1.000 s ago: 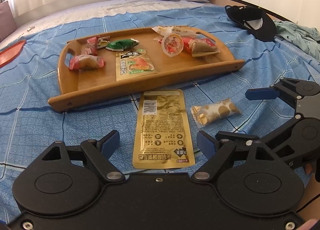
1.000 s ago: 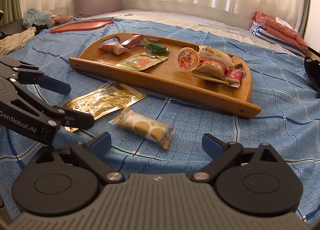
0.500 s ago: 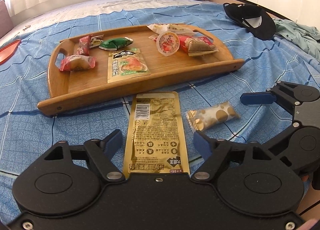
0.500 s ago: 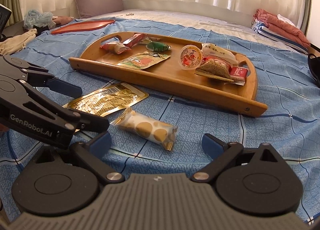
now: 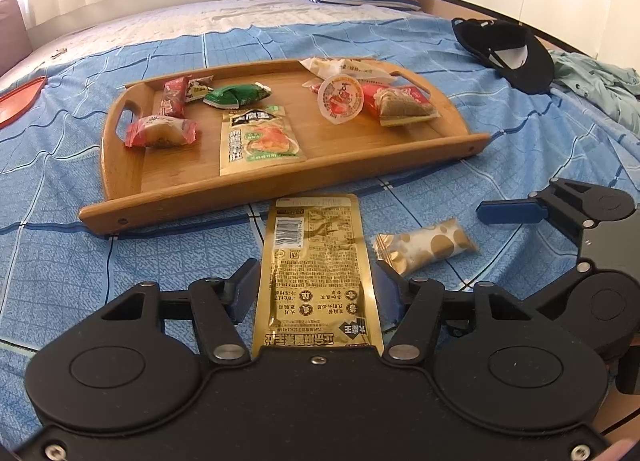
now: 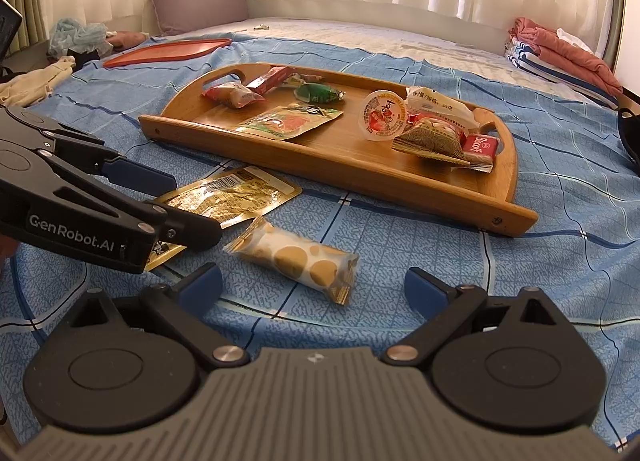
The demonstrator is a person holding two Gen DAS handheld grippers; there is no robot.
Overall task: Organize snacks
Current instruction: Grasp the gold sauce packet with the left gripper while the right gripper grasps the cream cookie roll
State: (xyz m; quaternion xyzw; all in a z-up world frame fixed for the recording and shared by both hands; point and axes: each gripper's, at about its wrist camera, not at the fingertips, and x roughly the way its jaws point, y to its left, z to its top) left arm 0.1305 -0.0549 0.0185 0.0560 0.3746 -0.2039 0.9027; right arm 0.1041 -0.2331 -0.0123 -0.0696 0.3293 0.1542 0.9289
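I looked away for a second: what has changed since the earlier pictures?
The left tool has moved forward and now straddles the gold pouch, fingers open at its sides, not yet gripping. The right tool stayed open near the spotted snack. The wooden tray and its snacks lie unmoved.

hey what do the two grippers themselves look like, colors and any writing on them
Both are matte black linkage frames with round pivot discs and silver rivets, tipped with blue fingers. The left gripper carries white "GenRobot.AI" lettering on its side. The right gripper has a grey ribbed body. No cables show.
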